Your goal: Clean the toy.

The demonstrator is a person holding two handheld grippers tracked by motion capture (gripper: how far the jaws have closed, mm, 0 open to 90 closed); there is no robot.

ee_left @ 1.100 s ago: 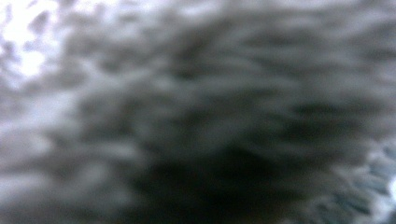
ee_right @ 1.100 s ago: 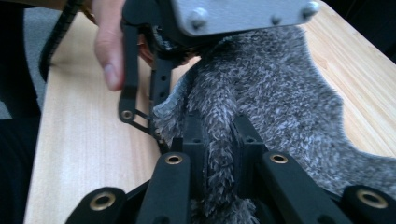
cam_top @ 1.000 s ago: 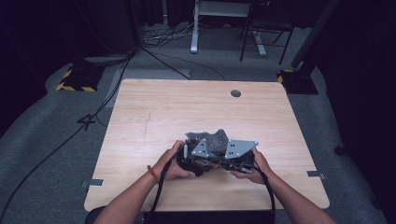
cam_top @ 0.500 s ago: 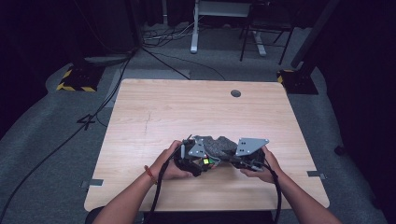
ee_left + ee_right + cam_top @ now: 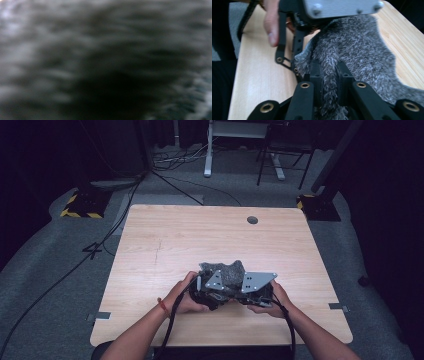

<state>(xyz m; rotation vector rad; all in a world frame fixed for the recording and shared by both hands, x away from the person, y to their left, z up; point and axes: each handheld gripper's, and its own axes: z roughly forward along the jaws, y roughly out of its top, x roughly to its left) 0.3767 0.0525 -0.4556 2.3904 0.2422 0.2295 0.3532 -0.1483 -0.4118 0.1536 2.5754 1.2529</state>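
Observation:
A grey fuzzy cloth (image 5: 227, 270) lies bunched near the table's front edge, between both grippers. My left gripper (image 5: 212, 289) is at its left side and my right gripper (image 5: 250, 291) at its right, each held in a hand. In the right gripper view, my right gripper (image 5: 329, 68) is shut on a raised fold of the cloth (image 5: 362, 47). The left gripper's black linkage (image 5: 297, 47) reaches into the cloth's far edge, a hand around it. The left gripper view is a blur of grey fibres (image 5: 75, 50) pressed close, so its jaws are hidden.
The light wooden table (image 5: 200, 235) has a round cable hole (image 5: 252, 220) at the back. Grey carpet with cables (image 5: 90, 255) surrounds it. A desk frame (image 5: 207, 150) and a yellow-black striped base (image 5: 80, 210) stand beyond the far edge.
The right gripper shifted a little to the right, then came back toward the left one. The cloth now bunches higher between them. The left gripper stayed put.

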